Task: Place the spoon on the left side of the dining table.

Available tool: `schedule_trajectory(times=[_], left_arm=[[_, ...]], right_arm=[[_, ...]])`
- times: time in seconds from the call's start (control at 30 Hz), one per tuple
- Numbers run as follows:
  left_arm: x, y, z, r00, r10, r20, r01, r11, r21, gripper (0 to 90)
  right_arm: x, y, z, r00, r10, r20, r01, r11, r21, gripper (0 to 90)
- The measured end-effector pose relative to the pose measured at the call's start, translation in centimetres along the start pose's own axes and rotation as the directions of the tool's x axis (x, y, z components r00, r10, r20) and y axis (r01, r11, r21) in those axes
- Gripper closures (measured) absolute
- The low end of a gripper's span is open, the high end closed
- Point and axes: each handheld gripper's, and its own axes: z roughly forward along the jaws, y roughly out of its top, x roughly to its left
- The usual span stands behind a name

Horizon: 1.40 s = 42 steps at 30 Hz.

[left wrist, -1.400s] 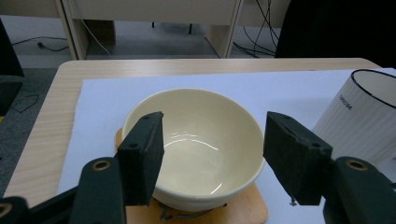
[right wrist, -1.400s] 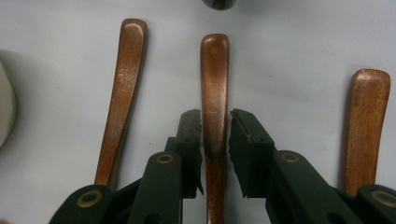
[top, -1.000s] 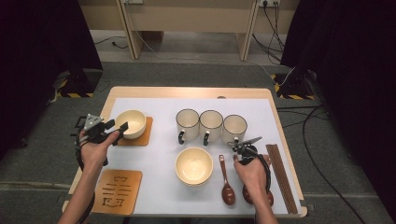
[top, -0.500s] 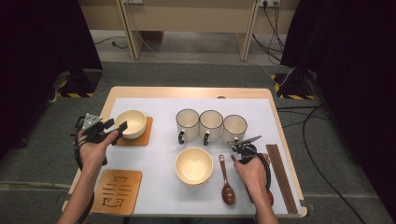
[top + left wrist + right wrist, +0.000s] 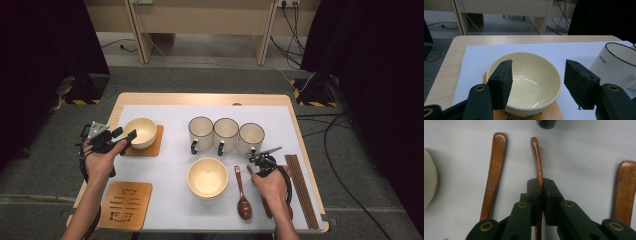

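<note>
My right gripper (image 5: 541, 185) is shut on the thin handle of a brown wooden spoon (image 5: 537, 155), which lies on the white mat. In the high view the right gripper (image 5: 261, 160) sits just below the rightmost mug, and the hand covers most of that spoon. My left gripper (image 5: 537, 82) is open, its jaws on either side of a cream bowl (image 5: 524, 82) that rests on an orange coaster (image 5: 156, 140). In the high view the left gripper (image 5: 127, 137) is at the bowl's (image 5: 141, 131) left rim.
Three cream mugs (image 5: 226, 134) stand in a row at mid table. A second cream bowl (image 5: 207, 176) sits in front of them, with another wooden spoon (image 5: 243, 197) to its right. Chopsticks (image 5: 300, 185) lie near the right edge. An unoccupied orange coaster (image 5: 125, 205) lies front left.
</note>
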Motion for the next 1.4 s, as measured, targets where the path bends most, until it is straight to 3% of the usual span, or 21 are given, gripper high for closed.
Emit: schedule_trajectory(times=[0.27,0.7,0.83,0.87,0.9,1.2,1.23,1.4], left_arm=[[-0.2,0.3,-0.3,0.9999,0.007,-0.011,-0.007,0.9998,-0.021,37.5],[-0.4,0.3,-0.4,0.9997,0.015,-0.016,-0.016,0.9997,-0.02,35.6],[-0.8,0.2,-0.3,0.9999,0.014,-0.009,-0.014,0.9996,-0.023,35.3],[-0.8,0.2,-0.3,0.9999,0.014,-0.009,-0.014,0.9996,-0.023,35.3],[-0.9,0.2,-0.3,0.9998,0.017,-0.008,-0.017,0.9996,-0.022,35.2],[-1.1,0.2,-0.5,0.9999,0.016,-0.005,-0.016,0.9995,-0.027,34.9],[-1.1,0.2,-0.5,0.9999,0.016,-0.003,-0.016,0.9995,-0.028,34.9],[-1.3,0.1,-0.6,0.9998,0.018,0.003,-0.018,0.9994,-0.029,34.9]], right_arm=[[0.6,-0.6,-1.6,0.9985,-0.055,0.007,0.055,0.993,-0.105,85.0],[0.4,-1.1,-2.9,0.9957,-0.089,-0.027,0.081,0.973,-0.216,85.0],[0.4,-1.2,-3.7,0.9929,-0.108,-0.05,0.09,0.9567,-0.277,85.0],[0.4,-1.2,-3.7,0.9929,-0.108,-0.05,0.09,0.9567,-0.277,85.0],[0.4,-1.2,-4.0,0.9918,-0.118,-0.049,0.098,0.9474,-0.305,85.1],[0.7,-1.1,-4.8,0.9893,-0.136,-0.052,0.108,0.9253,-0.363,85.1],[0.7,-1.1,-4.9,0.9878,-0.146,-0.052,0.116,0.9174,-0.381,85.1],[0.8,-0.9,-5.3,0.9856,-0.158,-0.06,0.119,0.8984,-0.423,85.1]])
